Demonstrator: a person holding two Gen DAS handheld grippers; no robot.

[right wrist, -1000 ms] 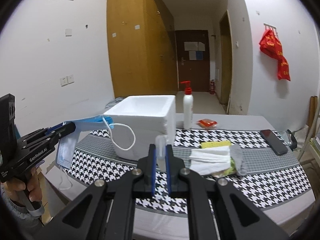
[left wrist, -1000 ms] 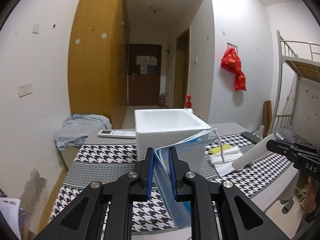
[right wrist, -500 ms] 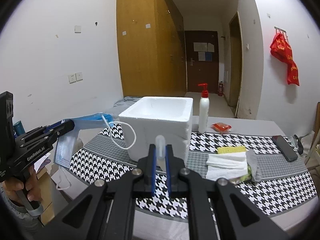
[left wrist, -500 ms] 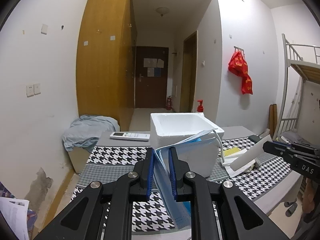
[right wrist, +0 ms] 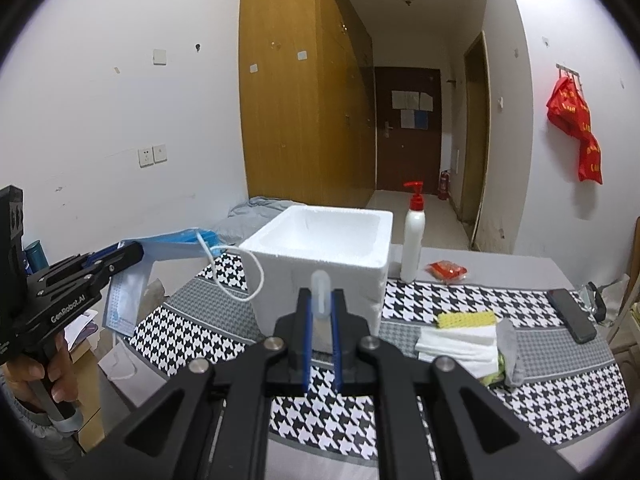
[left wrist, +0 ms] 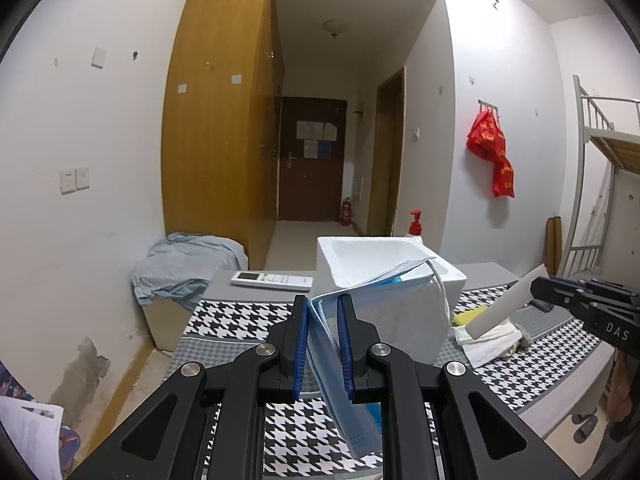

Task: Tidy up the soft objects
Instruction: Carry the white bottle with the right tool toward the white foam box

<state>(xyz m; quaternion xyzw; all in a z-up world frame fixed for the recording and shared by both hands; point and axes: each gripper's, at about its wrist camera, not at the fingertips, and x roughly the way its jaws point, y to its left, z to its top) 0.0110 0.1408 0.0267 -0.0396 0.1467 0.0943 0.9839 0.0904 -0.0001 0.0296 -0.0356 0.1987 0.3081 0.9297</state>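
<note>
Two grippers are each carrying one soft item toward the white foam box (right wrist: 320, 256).

I am holding a blue face mask (left wrist: 340, 360) pinched in the nearly closed left gripper (left wrist: 323, 344), its pleated body drooping below the jaws and its ear loop (right wrist: 244, 276) dangling beside the box wall, so the limp fabric is hanging clear of the houndstooth tablecloth (right wrist: 540, 380). I am keeping the right gripper (right wrist: 321, 344) fully closed on a narrow white foam strip (right wrist: 321, 292), which is sticking up past the fingertips. Both are hovering short of the box, presumably the drop-off bin, while folded white cloths (right wrist: 456, 346) and a yellow sponge (right wrist: 466, 319) are waiting on the table.
</note>
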